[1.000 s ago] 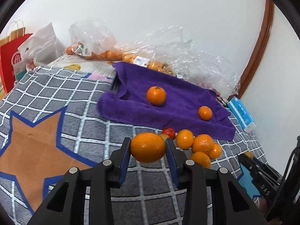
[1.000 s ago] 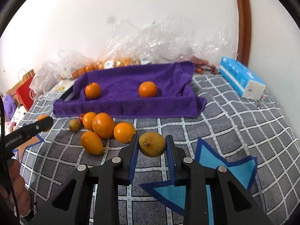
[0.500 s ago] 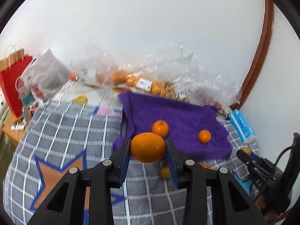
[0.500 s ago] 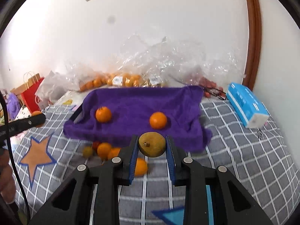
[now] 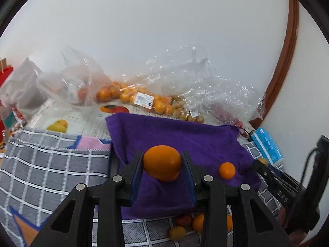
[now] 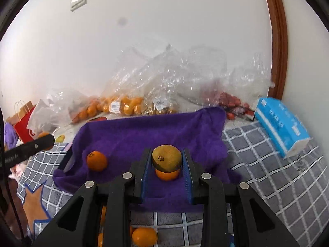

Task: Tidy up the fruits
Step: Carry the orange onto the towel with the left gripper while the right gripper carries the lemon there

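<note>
Lying crosswise, long axis level, an orange (image 5: 162,162) is clamped by the left gripper (image 5: 162,171); a stem-forward brownish fruit (image 6: 166,159) is clamped by the right gripper (image 6: 166,173); bag labels (image 5: 144,100) are unreadable.

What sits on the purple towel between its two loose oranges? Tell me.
Nothing: in the right wrist view only bare purple towel separates the left orange from the orange that shows under the brownish fruit that the right gripper holds.

The right gripper (image 6: 166,164) clamps a yellow-brown fruit (image 6: 167,158) above the purple towel (image 6: 144,135). One orange (image 6: 96,161) lies near the towel's left edge, another (image 6: 167,175) directly under the held fruit.
</note>
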`<action>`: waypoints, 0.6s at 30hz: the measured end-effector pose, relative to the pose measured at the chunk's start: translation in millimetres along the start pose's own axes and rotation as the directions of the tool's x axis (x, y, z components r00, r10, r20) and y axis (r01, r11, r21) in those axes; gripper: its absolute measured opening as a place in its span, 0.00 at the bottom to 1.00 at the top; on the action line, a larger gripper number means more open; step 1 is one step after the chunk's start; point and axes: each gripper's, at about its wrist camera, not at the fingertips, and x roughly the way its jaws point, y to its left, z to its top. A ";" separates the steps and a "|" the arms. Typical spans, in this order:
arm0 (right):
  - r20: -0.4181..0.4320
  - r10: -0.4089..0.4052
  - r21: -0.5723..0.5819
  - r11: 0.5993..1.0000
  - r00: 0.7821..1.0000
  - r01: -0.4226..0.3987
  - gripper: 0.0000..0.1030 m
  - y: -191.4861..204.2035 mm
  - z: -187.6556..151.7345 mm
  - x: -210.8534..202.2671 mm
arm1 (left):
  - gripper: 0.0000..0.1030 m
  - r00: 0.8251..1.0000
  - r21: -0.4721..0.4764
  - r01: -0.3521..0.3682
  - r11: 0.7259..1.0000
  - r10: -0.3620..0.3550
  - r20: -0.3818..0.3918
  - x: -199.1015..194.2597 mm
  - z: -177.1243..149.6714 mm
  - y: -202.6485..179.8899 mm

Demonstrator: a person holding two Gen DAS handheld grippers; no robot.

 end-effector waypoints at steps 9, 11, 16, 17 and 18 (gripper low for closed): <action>-0.002 -0.026 -0.006 1.000 1.000 0.026 0.28 -8.5 -12.7 17.0 | 0.34 1.000 0.005 0.019 1.000 -0.019 -0.014 19.2 -13.5 1.5; -0.005 -0.010 0.010 1.000 1.000 0.010 0.28 -11.0 -12.6 18.5 | 0.34 1.000 -0.001 0.024 1.000 -0.024 -0.021 22.0 -14.5 2.7; 0.002 0.001 0.030 1.000 1.000 -0.001 0.28 -15.1 -13.3 19.1 | 0.34 0.999 -0.034 0.031 0.999 -0.032 -0.032 26.6 -16.6 7.8; 0.003 0.002 0.035 0.999 1.000 -0.002 0.28 -15.9 -13.7 18.9 | 0.34 0.999 -0.033 0.025 0.999 -0.026 -0.030 27.2 -16.7 7.7; 0.004 0.003 0.039 0.999 1.000 -0.003 0.28 -16.8 -14.1 18.9 | 0.34 0.999 -0.031 0.020 0.999 -0.021 -0.027 27.5 -17.1 7.5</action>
